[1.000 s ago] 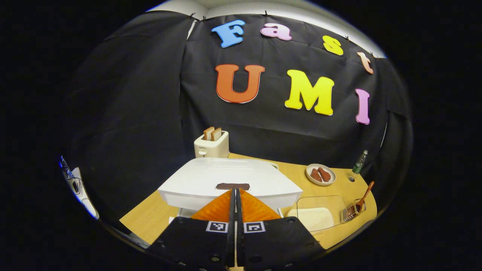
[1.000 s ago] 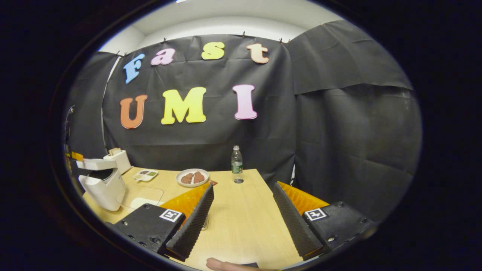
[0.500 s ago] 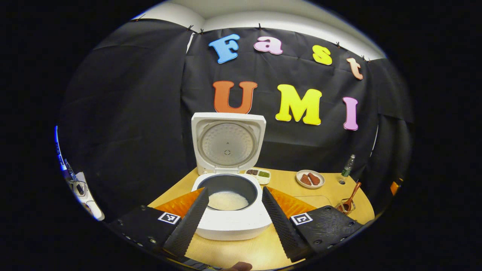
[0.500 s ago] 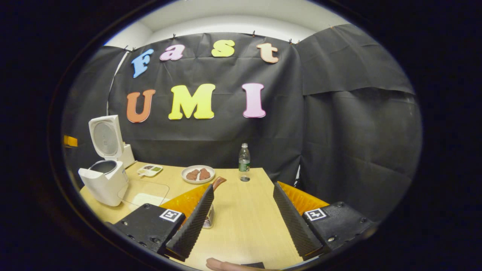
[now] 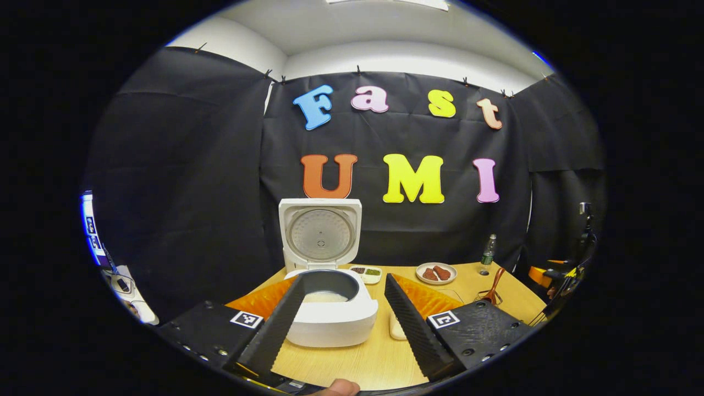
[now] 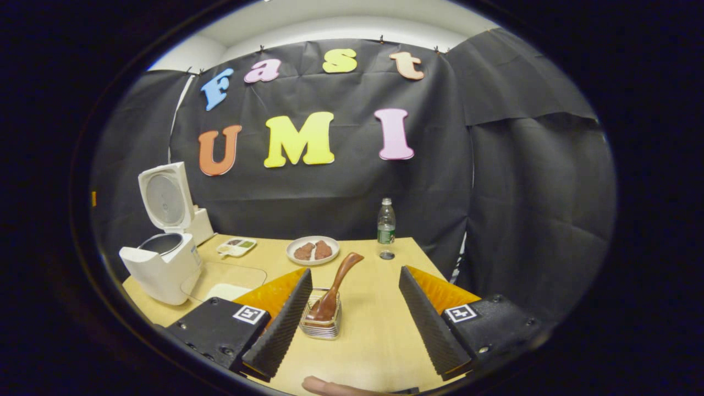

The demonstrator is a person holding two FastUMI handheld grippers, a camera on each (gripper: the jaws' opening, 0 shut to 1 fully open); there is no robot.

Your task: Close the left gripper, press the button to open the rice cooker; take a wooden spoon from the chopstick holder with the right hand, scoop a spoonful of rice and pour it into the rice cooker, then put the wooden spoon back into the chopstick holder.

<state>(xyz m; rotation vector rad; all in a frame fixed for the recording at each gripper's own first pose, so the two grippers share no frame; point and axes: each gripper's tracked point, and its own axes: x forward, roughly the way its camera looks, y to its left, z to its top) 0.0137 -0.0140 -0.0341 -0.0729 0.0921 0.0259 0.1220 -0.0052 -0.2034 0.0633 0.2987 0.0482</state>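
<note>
Right gripper view shows us our right gripper (image 6: 355, 313) spread wide and empty, the wooden spoon (image 6: 335, 289) standing tilted in the chopstick holder (image 6: 320, 324) just beside its left finger, the rice cooker (image 6: 162, 258) well off left, lid up, and our left gripper (image 5: 341, 324) also wide open.

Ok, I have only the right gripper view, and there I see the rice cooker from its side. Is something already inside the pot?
Observer: Yes. The left gripper view looks down into the pot of the rice cooker, and a white layer of rice lies on its bottom.
Operator: And the left gripper, is it open or shut?
Observer: The left gripper is wide open and holds nothing; it points at the front of the cooker.
</note>
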